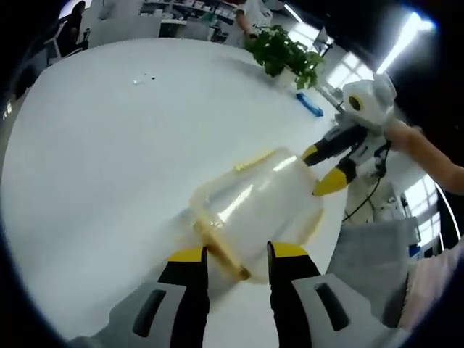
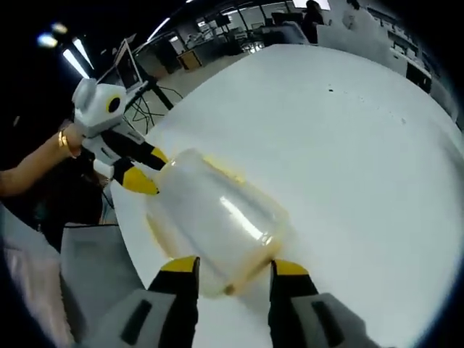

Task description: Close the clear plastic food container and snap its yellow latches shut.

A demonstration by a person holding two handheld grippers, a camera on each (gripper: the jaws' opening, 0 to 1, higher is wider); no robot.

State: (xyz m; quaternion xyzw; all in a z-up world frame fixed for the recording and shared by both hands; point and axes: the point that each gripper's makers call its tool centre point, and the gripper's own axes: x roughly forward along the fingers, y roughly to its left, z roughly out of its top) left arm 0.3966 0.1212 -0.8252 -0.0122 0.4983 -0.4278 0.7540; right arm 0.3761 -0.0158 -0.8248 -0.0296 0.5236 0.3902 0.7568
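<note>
A: Left gripper view first. What have we got?

B: The clear container (image 1: 257,210) lies on the white table (image 1: 109,159), near the table's right edge. The left gripper (image 1: 238,262) has its jaws apart, one on each side of the container's near end, at its yellow-trimmed rim (image 1: 217,250). I cannot tell if either jaw touches it. The right gripper (image 1: 324,170) comes in from the far right, jaws apart, one yellow tip at the container's far corner.

A: Any latch shut?

B: A yellow latch (image 1: 254,160) sticks out along the far-left side, so I judge that one not yet snapped. Whether the lid is fully seated is too hazy to tell.

A: And the right gripper view?

B: Same container (image 2: 214,217), seen from its other end. The right gripper (image 2: 233,272) straddles the near end with jaws open. The left gripper (image 2: 141,170) is at the far-left end, open too.

A: Room to move?

B: Plenty of bare table (image 2: 362,145) to the right there. On the left the table edge (image 2: 119,217) runs close beside the container, so a push that way could tip it off. A potted plant (image 1: 286,54) stands well apart, far across the table.
</note>
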